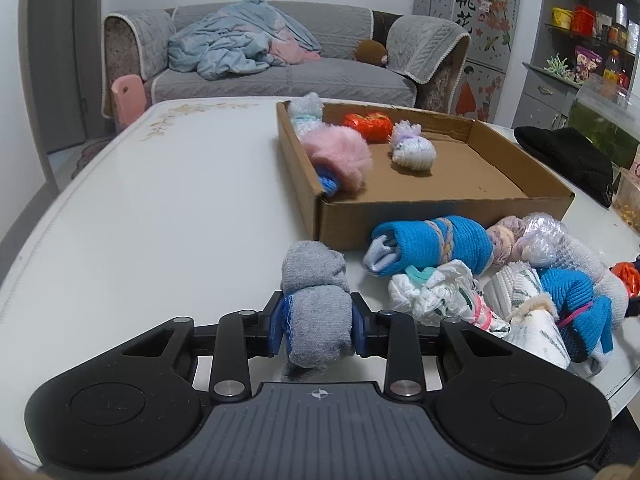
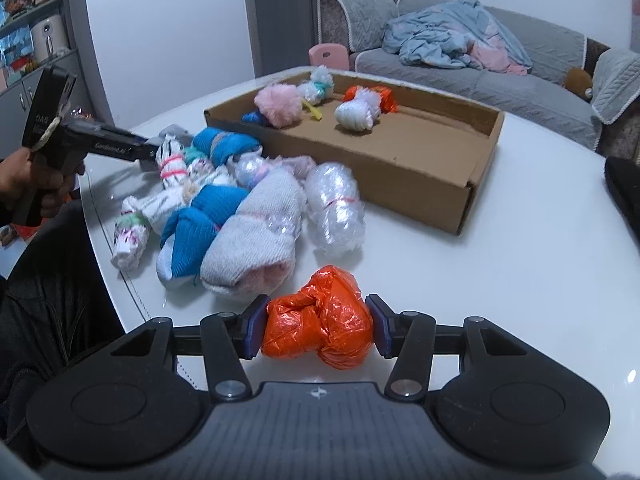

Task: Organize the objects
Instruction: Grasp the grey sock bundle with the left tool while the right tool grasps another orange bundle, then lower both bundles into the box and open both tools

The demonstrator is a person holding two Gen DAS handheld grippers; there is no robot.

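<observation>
My left gripper is shut on a grey sock roll just above the white table, left of the pile. My right gripper is shut on an orange plastic bag bundle near the table's front edge. A shallow cardboard box holds a pink fluffy bundle, an orange bundle, a white bundle and a pale blue one. A pile of bundles lies before the box: blue sock rolls, white patterned cloths, a bubble-wrap roll.
The left gripper's body and the hand show at the left of the right wrist view. A black hat lies right of the box. A grey sofa with a blanket stands behind the table. A pink chair back is at the far edge.
</observation>
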